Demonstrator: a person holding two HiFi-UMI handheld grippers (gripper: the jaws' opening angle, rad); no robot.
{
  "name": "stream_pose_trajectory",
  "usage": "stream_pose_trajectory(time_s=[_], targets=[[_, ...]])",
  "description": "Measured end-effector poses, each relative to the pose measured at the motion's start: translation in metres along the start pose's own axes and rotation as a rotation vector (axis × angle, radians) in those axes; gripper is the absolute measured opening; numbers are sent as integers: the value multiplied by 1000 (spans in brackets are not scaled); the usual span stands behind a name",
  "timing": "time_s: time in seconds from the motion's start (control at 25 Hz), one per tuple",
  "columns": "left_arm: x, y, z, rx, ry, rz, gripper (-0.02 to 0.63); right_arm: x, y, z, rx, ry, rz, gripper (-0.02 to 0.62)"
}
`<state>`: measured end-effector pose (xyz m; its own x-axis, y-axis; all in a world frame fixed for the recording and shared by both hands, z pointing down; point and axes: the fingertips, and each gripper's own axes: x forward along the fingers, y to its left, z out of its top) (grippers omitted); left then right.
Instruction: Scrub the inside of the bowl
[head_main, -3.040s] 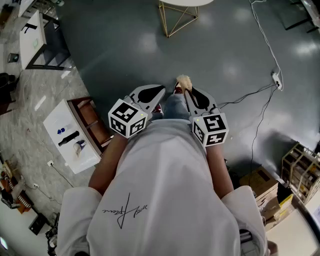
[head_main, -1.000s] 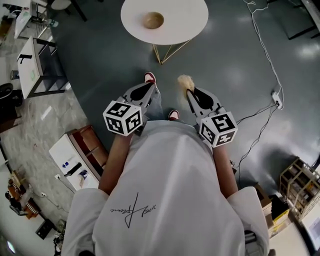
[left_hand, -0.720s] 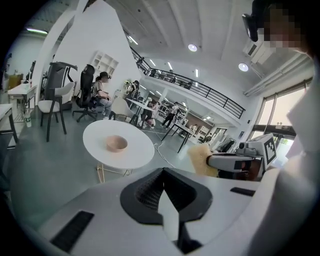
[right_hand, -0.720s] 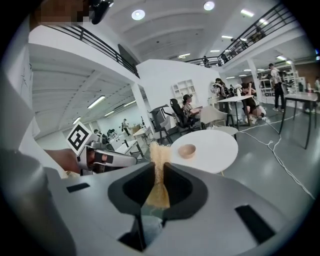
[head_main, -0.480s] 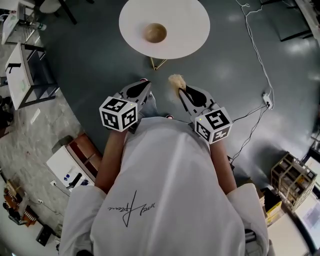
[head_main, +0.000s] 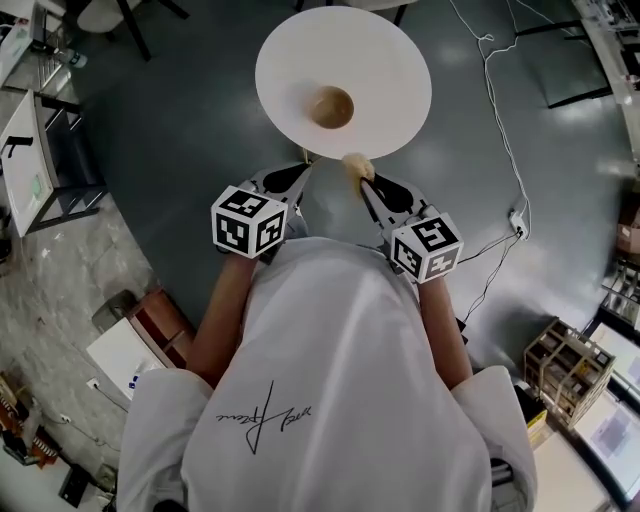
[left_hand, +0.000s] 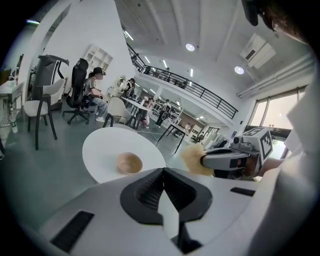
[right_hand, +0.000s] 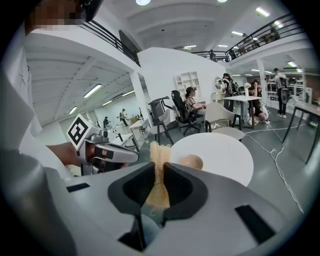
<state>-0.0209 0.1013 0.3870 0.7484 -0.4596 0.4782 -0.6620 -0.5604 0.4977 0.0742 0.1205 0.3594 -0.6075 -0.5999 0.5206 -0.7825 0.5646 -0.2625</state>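
Observation:
A small wooden bowl (head_main: 330, 107) sits upright near the middle of a round white table (head_main: 390, 60); the same bowl (left_hand: 129, 162) (right_hand: 191, 161) shows in both gripper views. My right gripper (head_main: 363, 183) is shut on a tan fibrous scrubber (head_main: 355, 166) that sticks out past the jaws just short of the table's near edge; the scrubber (right_hand: 159, 175) is pinched between the pads. My left gripper (head_main: 300, 175) hangs beside it, shut and empty, also short of the table. The left gripper view shows the right gripper (left_hand: 230, 159) with the scrubber (left_hand: 192, 159).
A white cable (head_main: 500, 110) runs over the grey floor right of the table to a power strip (head_main: 517, 219). Desks and chairs stand at the left (head_main: 40, 150). A crate shelf (head_main: 565, 370) stands at the right. People sit at far tables (left_hand: 95, 92).
The person has walked toward the round table: it has come from the top of the head view to just ahead of both grippers. The right gripper keeps the scrubber; both grippers stay level.

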Motion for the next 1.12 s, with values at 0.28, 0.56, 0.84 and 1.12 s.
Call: stream_pose_trajectory(time_s=[0.28,0.56,0.84,1.12], targets=[[7,28,16,144,0,18,6,33,-3,19,-11,32,-28,66],[10,38,13,77,27,-34,6,42,-7,27,-15,37,-60,66],[17,45,14,83,37,-38,5,41,-23,29,-20,40,-89,66],[32,45,31,36,23,-68,6,40,-57,41,3,42,-96,66]])
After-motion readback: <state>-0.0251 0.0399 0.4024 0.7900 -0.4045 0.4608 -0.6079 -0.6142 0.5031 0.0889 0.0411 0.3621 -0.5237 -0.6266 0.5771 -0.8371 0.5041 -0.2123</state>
